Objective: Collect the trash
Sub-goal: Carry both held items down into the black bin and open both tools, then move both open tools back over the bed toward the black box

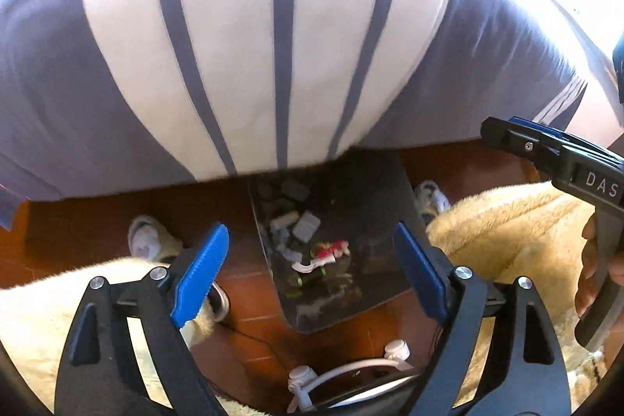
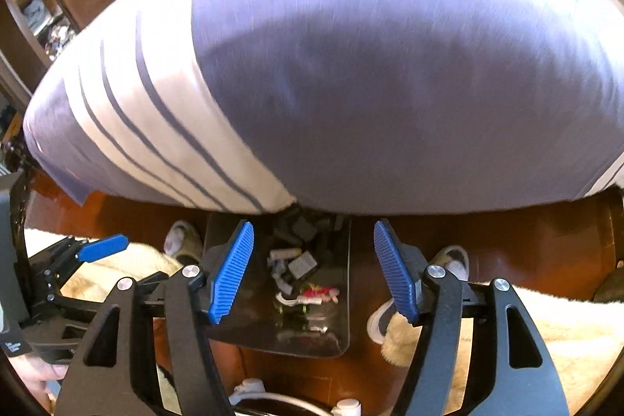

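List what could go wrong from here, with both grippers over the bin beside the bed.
1. The left gripper and right gripper are both open and hold nothing, so any trash just released may have missed the clear bin.
2. The striped bedcover overhangs the bin's far end and could snag a gripper.
3. White cords lie on the floor near the person's feet, a possible trip or tangle.

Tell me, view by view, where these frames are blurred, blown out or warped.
Left wrist view: the striped bedcover is motion-smeared and its white band blown out by sun; the fisheye bows the bed edge; the left claw is sharp. Right wrist view: the bedcover streaks with blur; trash in the clear bin reads soft; the right claw is crisp.
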Motion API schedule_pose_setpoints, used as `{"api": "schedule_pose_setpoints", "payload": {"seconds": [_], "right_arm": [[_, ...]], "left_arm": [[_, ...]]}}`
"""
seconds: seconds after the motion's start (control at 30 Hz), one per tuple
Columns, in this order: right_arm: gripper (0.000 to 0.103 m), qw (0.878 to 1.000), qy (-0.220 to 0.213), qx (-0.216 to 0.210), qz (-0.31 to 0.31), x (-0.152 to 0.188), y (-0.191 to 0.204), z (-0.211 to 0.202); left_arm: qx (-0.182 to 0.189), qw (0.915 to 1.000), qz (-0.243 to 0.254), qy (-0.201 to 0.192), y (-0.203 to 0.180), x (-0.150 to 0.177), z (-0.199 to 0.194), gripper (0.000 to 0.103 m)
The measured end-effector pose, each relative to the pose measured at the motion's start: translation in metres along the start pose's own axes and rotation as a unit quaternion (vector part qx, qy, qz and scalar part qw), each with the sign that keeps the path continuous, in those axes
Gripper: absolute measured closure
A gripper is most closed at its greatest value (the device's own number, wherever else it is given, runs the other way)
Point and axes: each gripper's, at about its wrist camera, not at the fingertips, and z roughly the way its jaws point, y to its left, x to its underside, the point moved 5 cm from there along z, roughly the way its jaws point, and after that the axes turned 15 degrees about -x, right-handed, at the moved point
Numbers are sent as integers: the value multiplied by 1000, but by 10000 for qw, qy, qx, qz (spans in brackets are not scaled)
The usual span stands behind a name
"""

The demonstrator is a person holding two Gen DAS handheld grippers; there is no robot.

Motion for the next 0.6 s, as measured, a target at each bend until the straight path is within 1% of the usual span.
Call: {"api": "schedule_pose_setpoints", "payload": {"seconds": [0.07, 0.17, 0.2, 0.27, 0.4, 0.43, 0.6], "right_arm": [[33, 9998, -184, 37, -89, -13, 3, -15], [27, 9976, -635, 101, -238, -42, 7, -45], [25, 9969, -724, 119, -267, -49, 8, -51], [24, 9949, -933, 160, -342, -70, 8, -65], [24, 9921, -1150, 188, -459, -109, 7, -74], [24, 9916, -1175, 214, -489, -118, 6, -74], [24, 9906, -1196, 329, -584, -172, -6, -66]], "left_arm": [[-35, 9998, -56, -213, 6, -13, -17, 19], [-66, 9984, -76, -554, 14, -36, -46, 18], [-71, 9978, -76, -658, 17, -42, -53, 17], [-136, 9960, -111, -872, 25, -59, -69, 16], [-240, 9923, -109, -1213, 35, -96, -90, 15], [-307, 9907, -86, -1323, 37, -110, -94, 15], [-577, 9859, -8, -1569, 41, -169, -96, 13]]}}
